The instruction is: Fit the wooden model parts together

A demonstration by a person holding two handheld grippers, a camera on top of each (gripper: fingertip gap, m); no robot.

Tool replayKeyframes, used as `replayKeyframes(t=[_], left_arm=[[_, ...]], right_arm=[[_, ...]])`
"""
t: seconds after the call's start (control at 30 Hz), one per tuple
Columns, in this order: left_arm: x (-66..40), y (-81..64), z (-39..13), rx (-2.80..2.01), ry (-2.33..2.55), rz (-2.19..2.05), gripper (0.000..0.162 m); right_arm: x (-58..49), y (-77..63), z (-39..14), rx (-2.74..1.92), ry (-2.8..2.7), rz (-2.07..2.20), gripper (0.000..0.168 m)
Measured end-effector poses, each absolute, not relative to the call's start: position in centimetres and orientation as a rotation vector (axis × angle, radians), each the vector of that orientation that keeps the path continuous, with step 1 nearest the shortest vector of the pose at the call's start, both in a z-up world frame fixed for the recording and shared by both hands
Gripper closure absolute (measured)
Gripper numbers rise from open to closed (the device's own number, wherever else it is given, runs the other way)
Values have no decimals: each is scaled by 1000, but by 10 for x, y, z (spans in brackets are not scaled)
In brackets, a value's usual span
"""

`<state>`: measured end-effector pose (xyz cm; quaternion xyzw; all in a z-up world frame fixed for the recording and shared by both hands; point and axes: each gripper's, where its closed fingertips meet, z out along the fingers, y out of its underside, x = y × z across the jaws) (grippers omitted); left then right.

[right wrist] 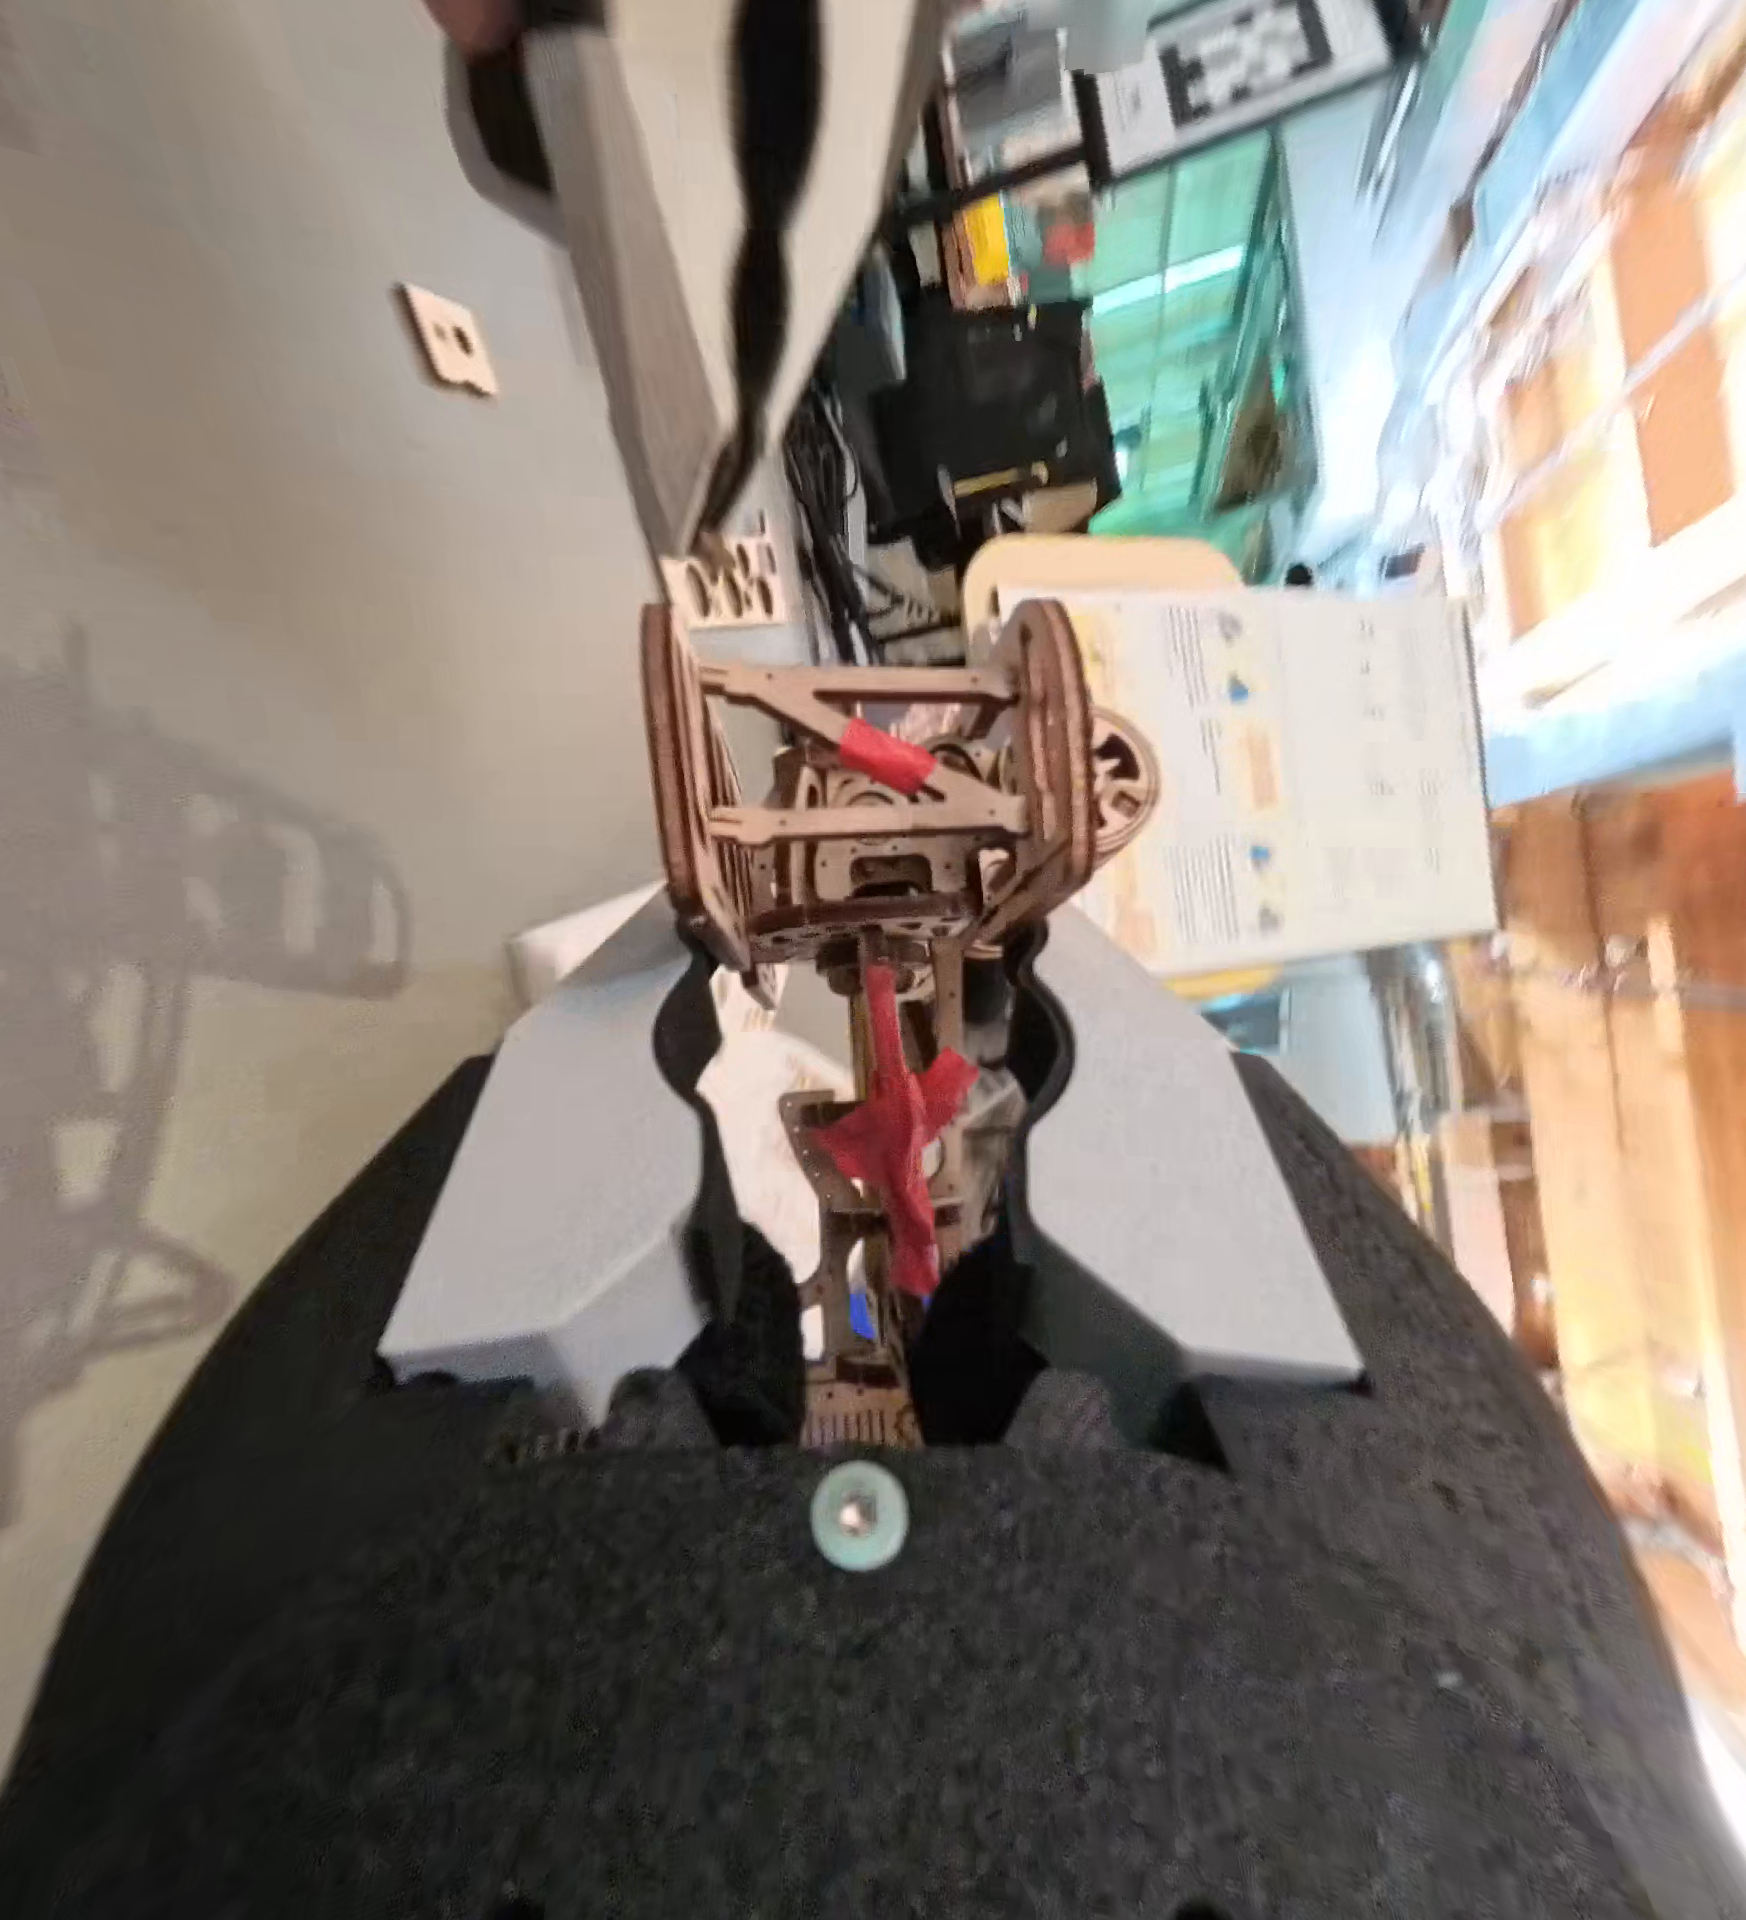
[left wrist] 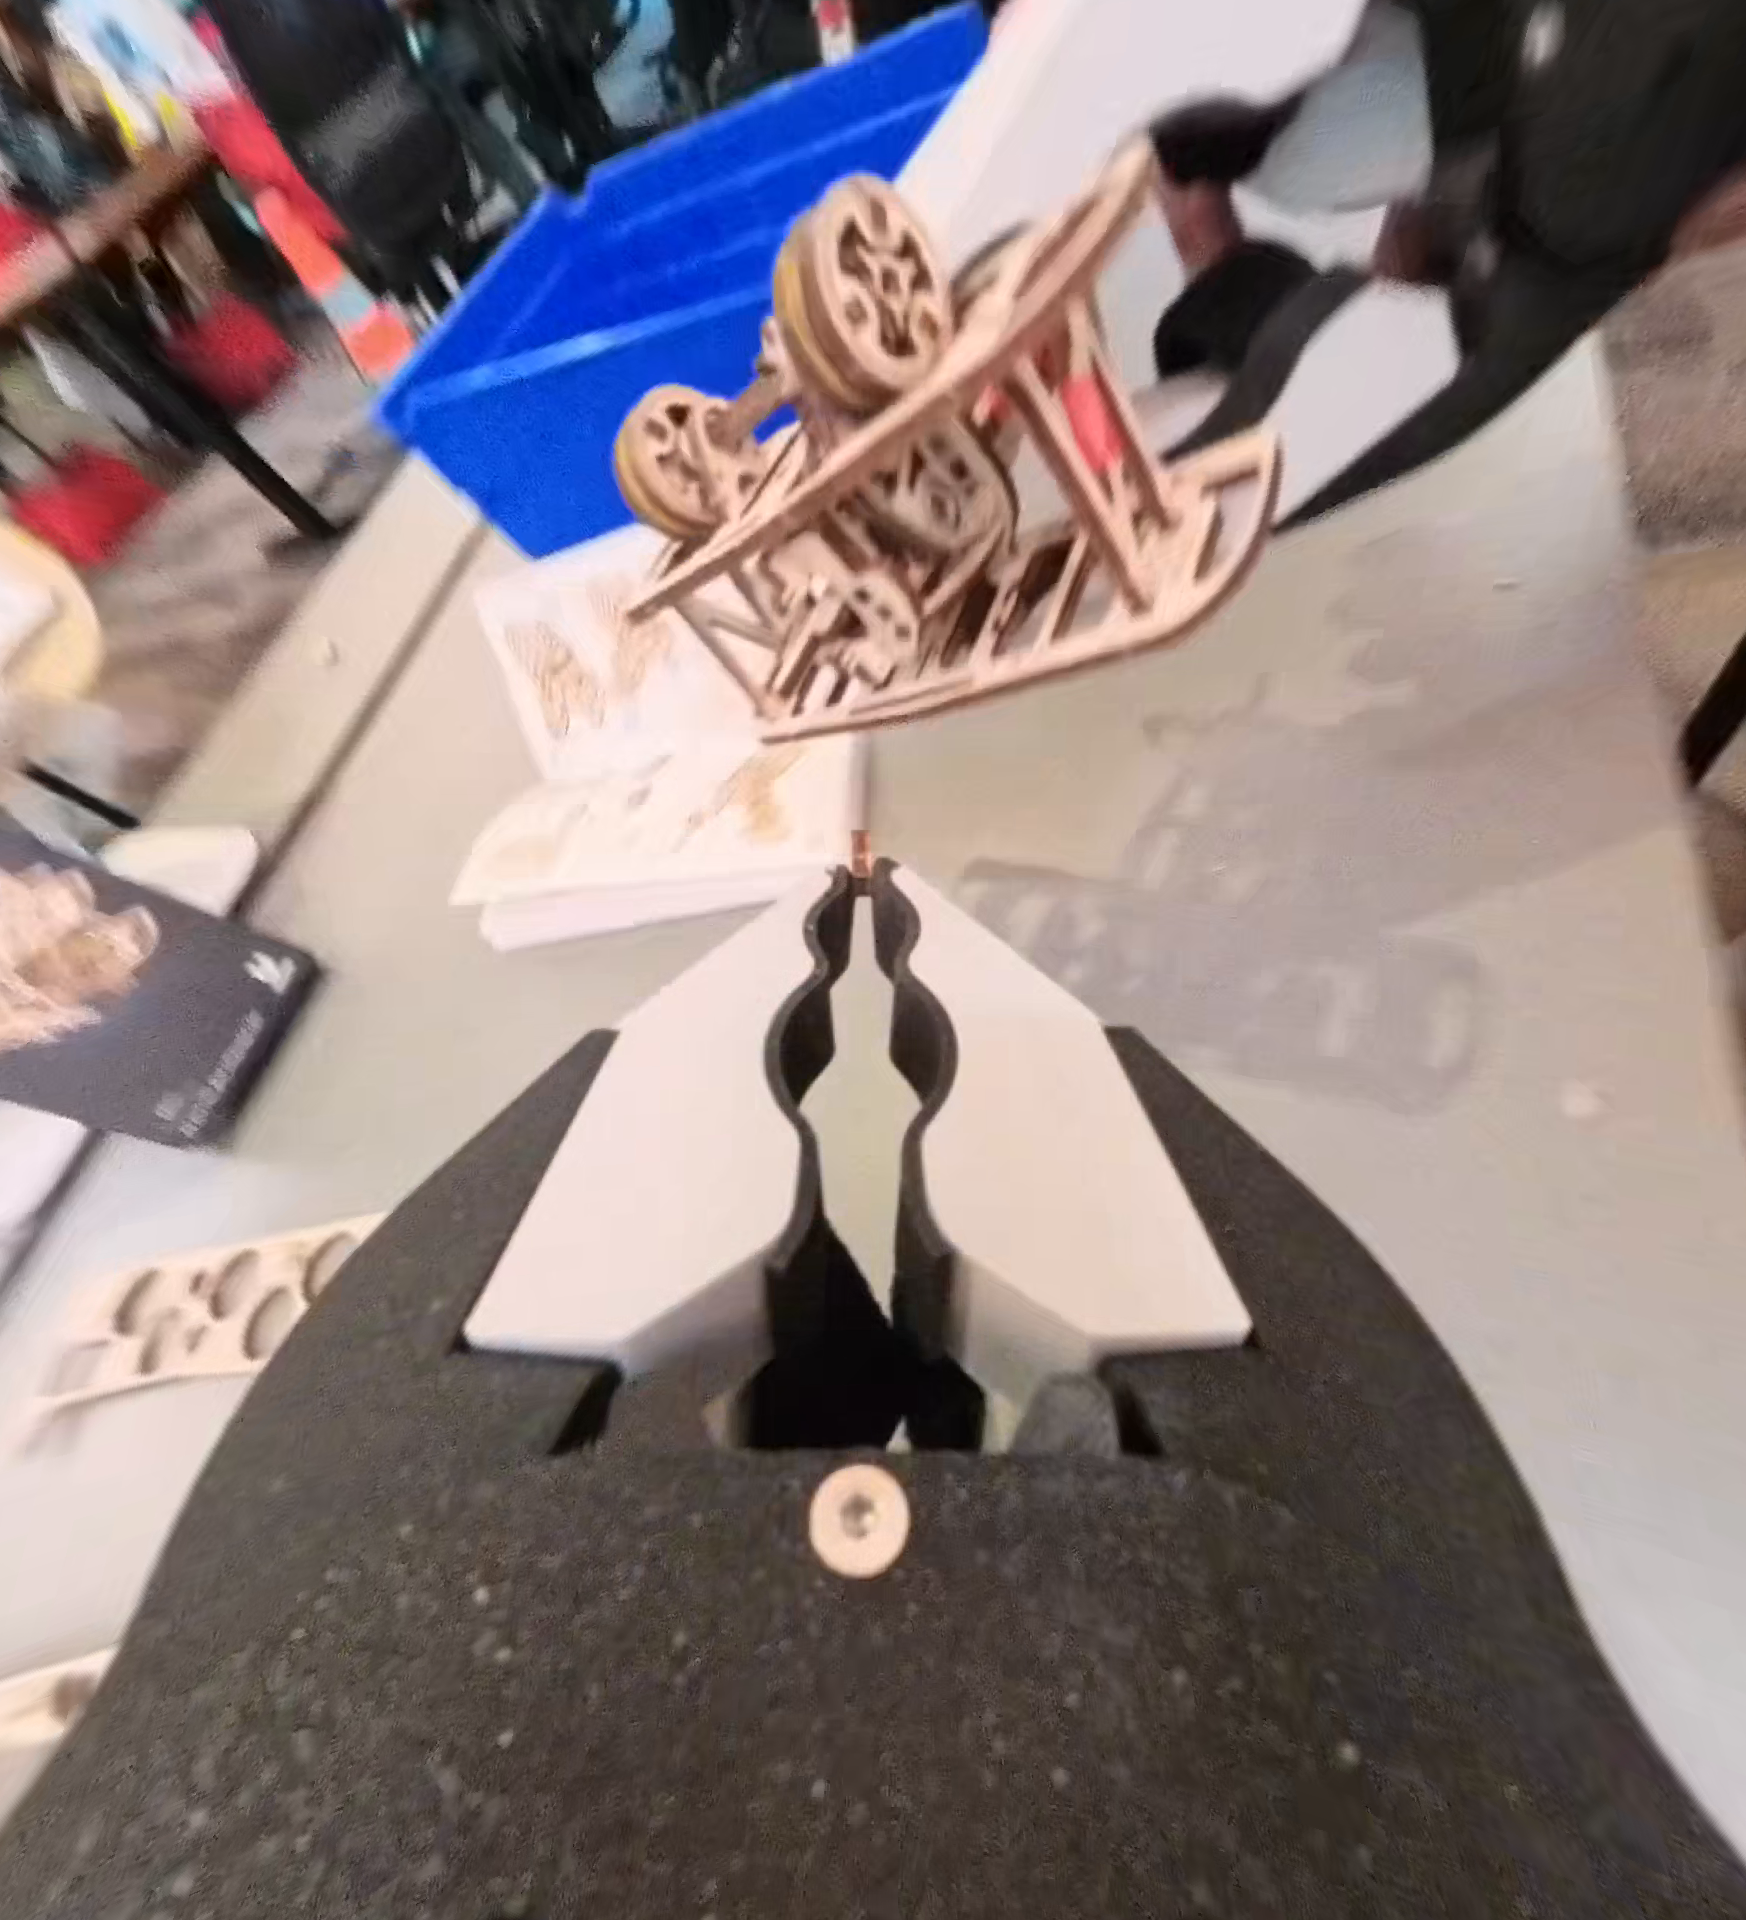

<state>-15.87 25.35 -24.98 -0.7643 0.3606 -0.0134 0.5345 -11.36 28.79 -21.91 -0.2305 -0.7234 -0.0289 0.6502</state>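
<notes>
Model [left wrist: 910, 488] in left wrist view: pale laser-cut plywood biplane, lattice wings joined by thin struts, two spoked wheels with yellowish rims, a patch of red tape among the struts; held in the air, tilted, above the grey table [left wrist: 1264, 1039], gripped at its far end by the right gripper [left wrist: 1295, 270], blurred. Left gripper [left wrist: 861, 871]: white wedge fingers with wavy black pads, pinched almost together on a tiny copper-brown pin [left wrist: 860, 844] at the tips. Below the model lie open booklets [left wrist: 661, 821]; behind, a blue bin [left wrist: 640, 312]; at left, a dark box [left wrist: 90, 987] and a punched plywood sheet [left wrist: 194, 1320]. Right wrist view: model [right wrist: 858, 800] looks darker brown, its slim fuselage wrapped in crumpled red tape [right wrist: 890, 1143] running back between the fingers; right gripper [right wrist: 858, 935] clamps the frame. Left gripper's fingers [right wrist: 744, 260] hang just above. A small wooden square [right wrist: 448, 338] lies on the table.
</notes>
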Motion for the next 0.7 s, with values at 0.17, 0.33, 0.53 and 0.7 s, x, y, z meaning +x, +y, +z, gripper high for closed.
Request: replayKeyframes(t=[0.17,0.33,0.53,0.7], left_arm=[[-228,289,-273,-1859,732,-269,162],[-265,282,-292,-1910,750,-211,162],[-281,281,-285,-1882,686,-239,162],[-284,288,-299,-1897,708,-75,162]], right_arm=[[-223,332,-265,-302,-1740,-98,115],[-263,331,-293,-257,-1799,42,115],[-259,327,-295,-343,-1784,284,115],[-259,318,-292,-353,-1779,368,115]])
